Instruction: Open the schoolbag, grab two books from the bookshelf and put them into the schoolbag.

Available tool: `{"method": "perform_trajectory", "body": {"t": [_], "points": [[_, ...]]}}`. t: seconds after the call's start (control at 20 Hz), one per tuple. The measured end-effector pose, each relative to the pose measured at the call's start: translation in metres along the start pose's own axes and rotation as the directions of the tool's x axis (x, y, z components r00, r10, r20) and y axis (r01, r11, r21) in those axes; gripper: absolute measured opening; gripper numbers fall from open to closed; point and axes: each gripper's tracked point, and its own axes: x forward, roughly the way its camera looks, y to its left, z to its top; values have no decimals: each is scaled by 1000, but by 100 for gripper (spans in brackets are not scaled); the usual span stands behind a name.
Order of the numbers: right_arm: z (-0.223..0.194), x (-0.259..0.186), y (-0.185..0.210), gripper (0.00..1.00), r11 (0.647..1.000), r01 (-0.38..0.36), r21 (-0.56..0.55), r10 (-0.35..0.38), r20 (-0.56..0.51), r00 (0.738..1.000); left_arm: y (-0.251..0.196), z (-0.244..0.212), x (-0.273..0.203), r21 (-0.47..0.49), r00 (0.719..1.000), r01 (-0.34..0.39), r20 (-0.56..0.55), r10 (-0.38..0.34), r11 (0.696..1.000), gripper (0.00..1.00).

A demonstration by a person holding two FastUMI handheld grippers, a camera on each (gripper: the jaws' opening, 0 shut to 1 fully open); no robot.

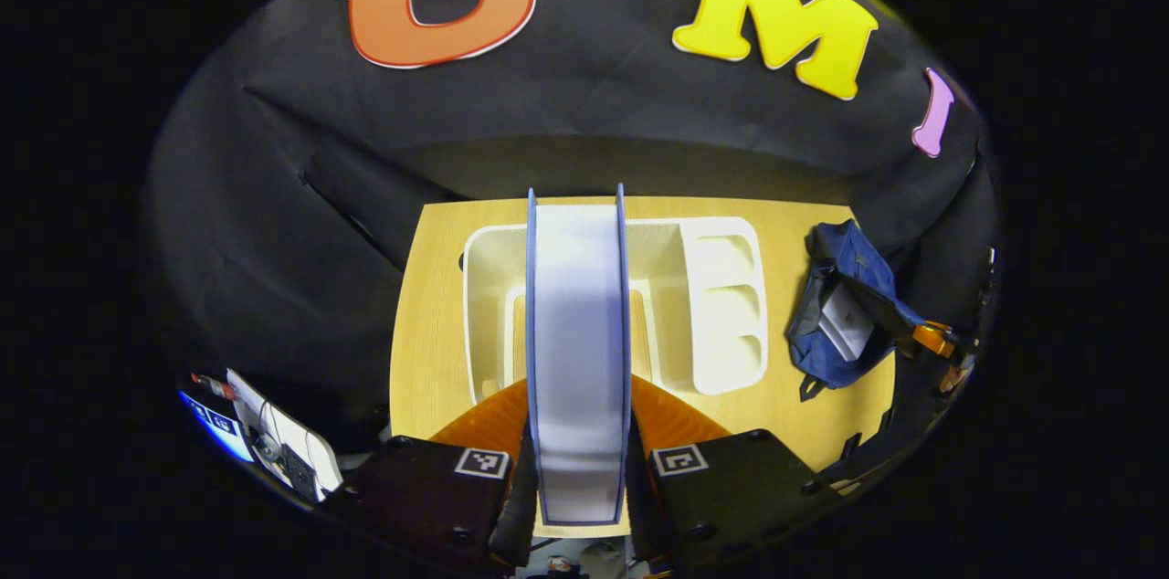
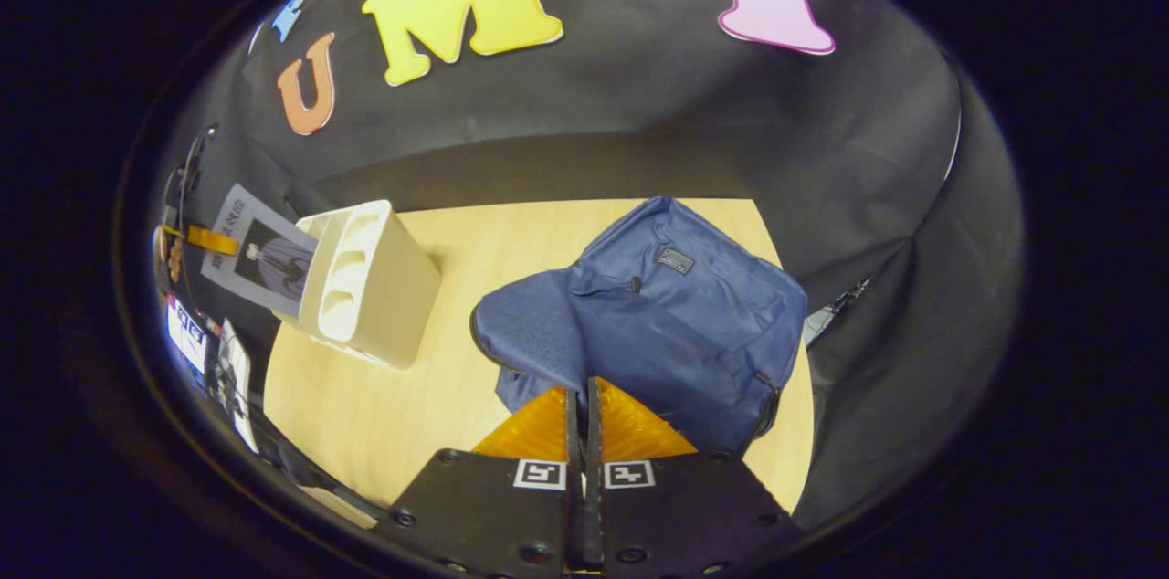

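My left claw: clamped on a book, blue-edged cover, pale pages edge-on, above the white bookshelf. My right claw: fingers together, over the navy schoolbag, flap open, on the wooden worktop.

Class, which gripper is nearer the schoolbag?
Right. The right gripper is shut on the schoolbag flap; the left gripper holds a book above the bookshelf, apart.

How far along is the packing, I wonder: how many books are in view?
2. One book is clamped in the left gripper, above the bookshelf; a pale second book seems to lie inside the open schoolbag. More may be hidden there.
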Motion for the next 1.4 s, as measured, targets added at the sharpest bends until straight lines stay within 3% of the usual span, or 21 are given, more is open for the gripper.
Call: {"method": "perform_trajectory", "body": {"t": [0.15,0.25,0.45,0.65,0.8,0.9,1.15,1.2,1.4], "points": [[-1,-2,1,1,1000,0,-16,0,-1,1000,-17,-28,-41,-110,996,72,64,-65,991,46],[-4,-1,2,1,1000,-1,-21,0,-15,1000,-22,-43,-66,-211,985,148,118,-125,966,43],[-8,3,-1,1,1000,11,0,-11,-53,999,-49,-81,-91,-384,944,325,193,-269,864,43],[-6,4,2,1,999,16,-49,-19,-58,998,-76,-122,-80,-474,924,381,187,-332,794,42],[-8,4,4,1,998,-1,-59,-4,-69,998,-116,-145,-66,-591,882,456,203,-424,665,41],[-10,3,4,1,998,-12,-62,7,-80,997,-145,-154,-50,-625,852,498,222,-474,601,41],[-8,2,3,1,997,-28,-75,21,-99,995,-215,-163,-24,-669,740,617,315,-594,414,40],[-6,2,3,1,996,-30,-79,22,-106,994,-230,-165,-14,-675,720,631,326,-612,383,41],[3,0,2,1,992,-37,-122,23,-113,993,-283,-172,25,-665,653,681,364,-664,305,40]]}}
